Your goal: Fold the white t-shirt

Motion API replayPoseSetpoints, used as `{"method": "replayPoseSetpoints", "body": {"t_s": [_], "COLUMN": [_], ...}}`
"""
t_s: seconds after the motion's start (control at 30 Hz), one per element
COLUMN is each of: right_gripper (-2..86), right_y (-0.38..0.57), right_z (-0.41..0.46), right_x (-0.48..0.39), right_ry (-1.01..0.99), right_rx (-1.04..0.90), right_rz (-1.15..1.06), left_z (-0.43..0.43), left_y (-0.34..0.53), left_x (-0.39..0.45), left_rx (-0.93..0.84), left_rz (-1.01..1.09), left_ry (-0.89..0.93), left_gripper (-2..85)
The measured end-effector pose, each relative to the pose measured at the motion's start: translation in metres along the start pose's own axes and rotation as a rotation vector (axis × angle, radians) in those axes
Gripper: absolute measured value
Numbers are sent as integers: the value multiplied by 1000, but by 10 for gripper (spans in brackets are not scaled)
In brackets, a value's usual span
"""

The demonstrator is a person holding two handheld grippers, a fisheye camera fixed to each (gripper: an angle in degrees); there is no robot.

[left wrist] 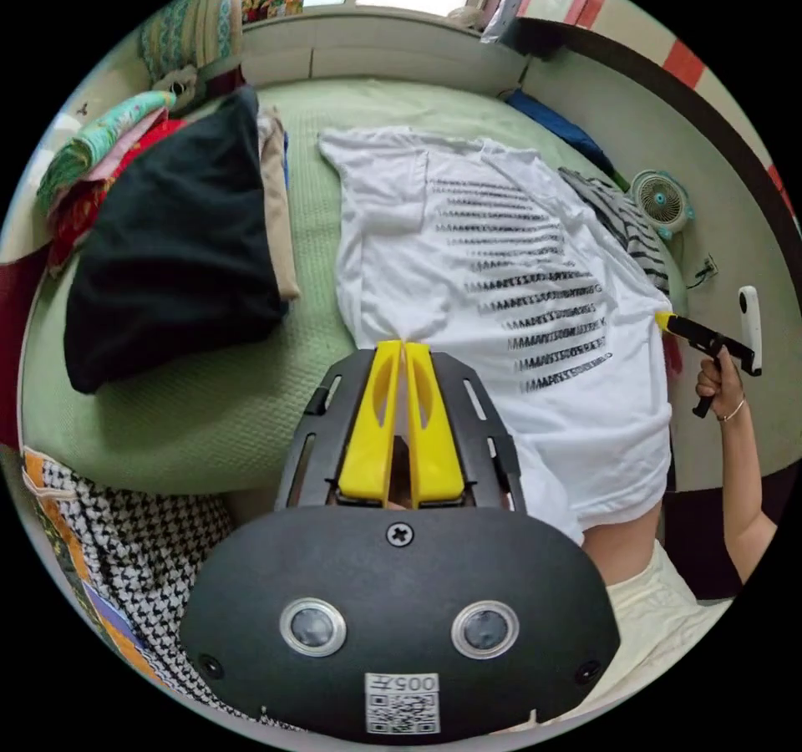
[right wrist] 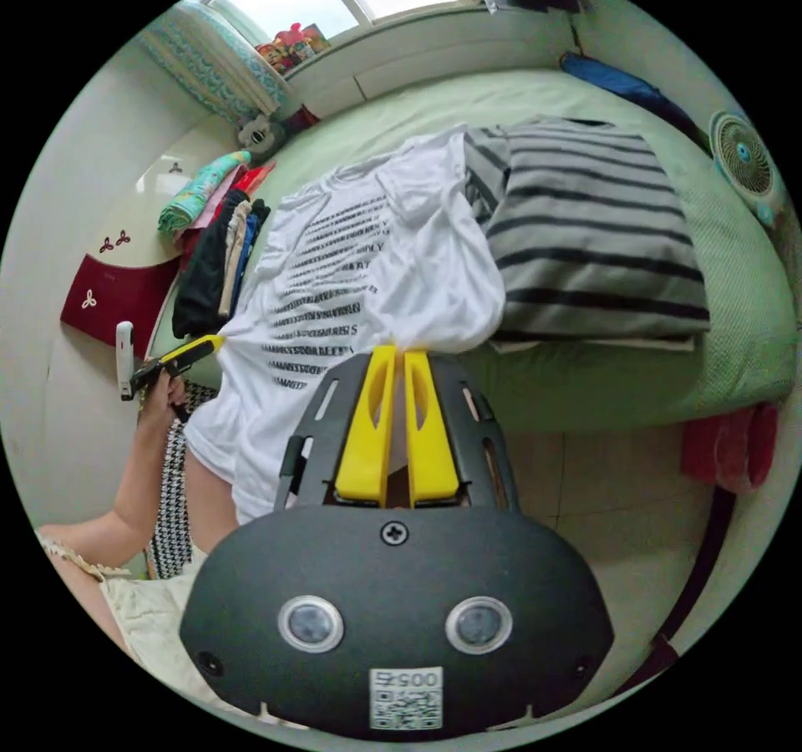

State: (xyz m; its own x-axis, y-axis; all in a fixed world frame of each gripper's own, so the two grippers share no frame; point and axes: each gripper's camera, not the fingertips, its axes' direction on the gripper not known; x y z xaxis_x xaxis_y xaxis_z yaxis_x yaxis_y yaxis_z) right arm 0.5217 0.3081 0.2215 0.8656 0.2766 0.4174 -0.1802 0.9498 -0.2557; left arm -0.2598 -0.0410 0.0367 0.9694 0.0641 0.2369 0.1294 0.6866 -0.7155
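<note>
Pinching opposite edges, the left gripper point(left wrist: 403, 349) and right gripper point(right wrist: 394, 353) are closed on the t-shirt point(left wrist: 501, 284). It is held stretched over the bed point(left wrist: 309, 284).

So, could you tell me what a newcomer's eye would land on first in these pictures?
Probably the white t-shirt with rows of black print, spread on the green bed and pinched at opposite edges by the yellow-jawed left gripper and right gripper. Next, the dark clothes pile on one side and the striped garment on the other.
</note>
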Motion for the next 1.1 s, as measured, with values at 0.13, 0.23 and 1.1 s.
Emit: {"method": "replayPoseSetpoints", "body": {"t_s": [0.13, 0.23, 1.1], "right_gripper": [8, 36, 4], "right_y": [-50, -89, 34], "right_z": [-35, -35, -1], "right_x": [-18, -17, -21], "right_ry": [72, 129, 336], "right_rx": [108, 115, 76], "right_rz": [-32, 32, 4], "left_z": [-39, -47, -63], "left_y": [-48, -69, 144], "left_x": [-6, -22, -48], "left_rx": [115, 151, 26], "left_rz": [8, -72, -117], "left_ry": [-59, -108, -27], "left_gripper": [22, 43, 122]}}
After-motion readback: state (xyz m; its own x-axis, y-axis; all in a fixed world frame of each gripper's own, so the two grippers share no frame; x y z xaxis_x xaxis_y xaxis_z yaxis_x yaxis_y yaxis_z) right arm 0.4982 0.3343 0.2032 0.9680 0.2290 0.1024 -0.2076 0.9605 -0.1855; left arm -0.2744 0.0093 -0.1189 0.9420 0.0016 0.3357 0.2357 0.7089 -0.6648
